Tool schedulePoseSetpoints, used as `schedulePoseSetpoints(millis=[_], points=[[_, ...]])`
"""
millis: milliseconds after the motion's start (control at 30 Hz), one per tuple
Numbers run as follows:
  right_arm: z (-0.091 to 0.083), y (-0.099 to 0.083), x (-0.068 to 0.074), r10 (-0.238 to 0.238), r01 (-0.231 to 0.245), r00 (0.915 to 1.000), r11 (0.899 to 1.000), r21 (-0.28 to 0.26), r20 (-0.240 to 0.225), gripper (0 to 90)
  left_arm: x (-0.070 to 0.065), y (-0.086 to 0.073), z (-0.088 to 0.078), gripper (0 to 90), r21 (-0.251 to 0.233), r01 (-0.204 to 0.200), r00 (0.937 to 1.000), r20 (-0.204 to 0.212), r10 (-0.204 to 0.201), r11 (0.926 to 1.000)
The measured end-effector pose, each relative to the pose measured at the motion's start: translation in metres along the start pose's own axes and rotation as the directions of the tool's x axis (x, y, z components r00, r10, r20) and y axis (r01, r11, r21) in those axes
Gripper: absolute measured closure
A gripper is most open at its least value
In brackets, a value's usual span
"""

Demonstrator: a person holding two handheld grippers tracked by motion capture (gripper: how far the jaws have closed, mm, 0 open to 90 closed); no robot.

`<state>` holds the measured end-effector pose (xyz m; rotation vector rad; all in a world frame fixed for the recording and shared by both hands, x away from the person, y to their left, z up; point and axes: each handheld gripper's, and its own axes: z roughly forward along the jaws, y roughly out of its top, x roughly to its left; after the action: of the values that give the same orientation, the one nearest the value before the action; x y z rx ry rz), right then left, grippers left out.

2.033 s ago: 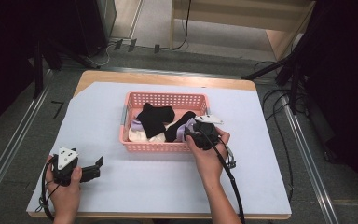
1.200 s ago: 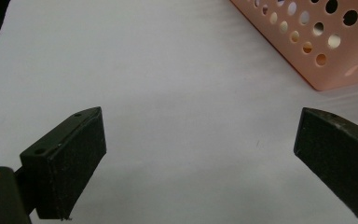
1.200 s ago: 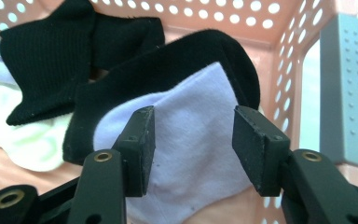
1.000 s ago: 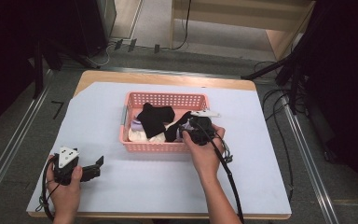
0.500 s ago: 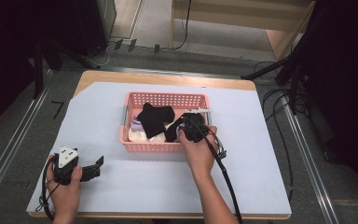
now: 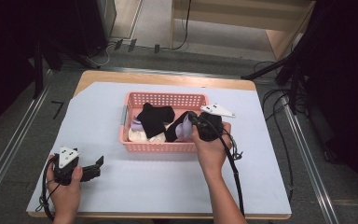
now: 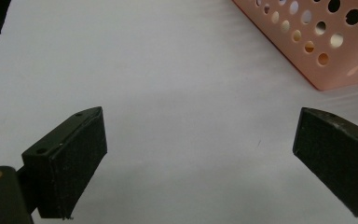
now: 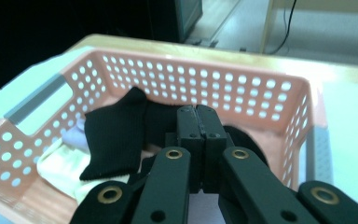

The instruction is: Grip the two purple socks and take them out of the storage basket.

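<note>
My right gripper [image 6: 189,122] hangs over the pink basket [image 6: 161,147], just inside its near right corner. The jaws have just been closing and are now clamped on a lavender cloth [image 6: 182,128]. You mostly get that from the high view, where the pale purple piece bunches up right at the gripper tip, above the other laundry.

The right gripper view shows my right gripper [image 8: 198,112] with its jaws pressed flat together and only a sliver of pale lavender [image 8: 200,207] underneath them, so I can't see the pinch itself from there. What that view does give is the inside of the basket [image 8: 214,84]: a black sock [image 8: 114,135] lies across the middle, with a cream cloth [image 8: 60,163] under it toward the grey-handled end.

The left gripper view is the only one that shows my left gripper [image 7: 198,158] up close. Its jaws are spread wide with nothing between them, just white surface [image 7: 177,70] and one corner of the basket [image 7: 317,46]. In the high view, the left gripper [image 6: 98,164] sits well off from the basket's near left corner, resting on the surface [image 6: 135,191].

Compared with a couple of seconds back, my right gripper has shifted from the basket's right edge further in. The lavender cloth wasn't sticking up there before. My left hand hasn't budged.
</note>
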<state>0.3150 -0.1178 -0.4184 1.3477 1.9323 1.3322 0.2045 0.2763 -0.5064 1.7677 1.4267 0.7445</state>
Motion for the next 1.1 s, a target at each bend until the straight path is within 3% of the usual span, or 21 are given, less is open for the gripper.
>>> schedulePoseSetpoints(millis=[167, 300, 400, 467, 533, 600, 667, 733, 767, 800, 833, 867, 900, 1033, 1100], points=[[-0.003, 0.002, -0.001, 0.012, -0.012, 0.9998, 1.000, -0.022, -0.015, 90.0, 0.000, 0.000, 0.000, 3.4, 0.007, -0.002, 1.0000, 0.001, 0.002, 1.0000], [-0.009, 0.005, 0.004, -0.006, 0.004, 0.9995, 0.997, -0.073, -0.032, 90.0, 0.001, 0.000, 0.000, 3.4, 0.002, -0.002, 1.0000, 0.003, 0.002, 1.0000], [-0.010, 0.007, 0.008, -0.014, 0.010, 0.9990, 0.997, -0.076, -0.042, 90.0, 0.000, 0.000, 0.000, 3.4, 0.005, 0.002, 1.0000, 0.004, -0.002, 1.0000], [0.001, 0.003, 0.013, -0.035, 0.035, 0.9994, 0.999, 0.004, -0.005, 88.5, 0.001, 0.000, 0.000, 3.5, 0.008, 0.002, 1.0000, 0.004, -0.002, 1.0000], [0.012, -0.003, 0.011, -0.014, 0.015, 0.9999, 0.997, 0.082, -0.009, 79.8, 0.001, 0.000, 0.000, 3.5, 0.009, -0.001, 1.0000, 0.003, 0.001, 1.0000], [0.026, -0.012, 0.009, 0.018, -0.018, 0.9998, 0.986, 0.164, 0.000, 67.1, 0.001, 0.000, 0.000, 3.5, 0.010, -0.001, 1.0000, 0.004, 0.001, 1.0000], [0.035, -0.019, 0.009, 0.012, -0.016, 0.9997, 0.978, 0.210, 0.022, 58.4, 0.001, 0.000, 0.000, 3.5, 0.007, 0.003, 1.0000, 0.005, -0.003, 1.0000], [0.041, -0.023, 0.011, 0.006, -0.018, 0.9986, 0.970, 0.241, 0.053, 49.2, 0.001, 0.000, 0.000, 3.5, 0.007, 0.004, 1.0000, 0.006, -0.004, 1.0000], [0.041, -0.023, 0.011, 0.006, -0.018, 0.9986, 0.970, 0.241, 0.053, 49.2, 0.001, 0.000, 0.000, 3.5, 0.007, 0.004, 1.0000, 0.006, -0.004, 1.0000], [0.043, -0.024, 0.011, 0.010, -0.025, 0.9983, 0.966, 0.258, 0.058, 48.2, 0.001, 0.000, 0.000, 3.5, 0.008, 0.003, 1.0000, 0.006, -0.003, 1.0000], [0.048, -0.026, 0.012, 0.016, -0.032, 0.9983, 0.958, 0.287, 0.056, 41.7, 0.001, 0.000, 0.000, 3.5, 0.008, 0.004, 1.0000, 0.007, -0.004, 1.0000], [0.048, -0.026, 0.012, 0.016, -0.032, 0.9983, 0.958, 0.287, 0.056, 41.7, 0.001, 0.000, 0.000, 3.5, 0.008, 0.004, 1.0000, 0.007, -0.004, 1.0000], [0.050, -0.027, 0.011, 0.040, -0.053, 0.9981, 0.949, 0.312, 0.047, 38.6, 0.001, 0.000, 0.000, 3.5, 0.007, 0.006, 1.0000, 0.008, -0.006, 1.0000], [0.053, -0.027, 0.011, 0.056, -0.066, 0.9977, 0.940, 0.335, 0.038, 36.8, 0.001, 0.001, 0.000, 3.6, 0.012, 0.008, 0.9999, 0.007, -0.008, 0.9999], [0.055, -0.025, 0.009, 0.085, -0.093, 0.9957, 0.925, 0.367, 0.037, 38.7, 0.001, 0.001, 0.000, 3.7, 0.013, 0.007, 0.9999, 0.008, -0.007, 0.9999]])
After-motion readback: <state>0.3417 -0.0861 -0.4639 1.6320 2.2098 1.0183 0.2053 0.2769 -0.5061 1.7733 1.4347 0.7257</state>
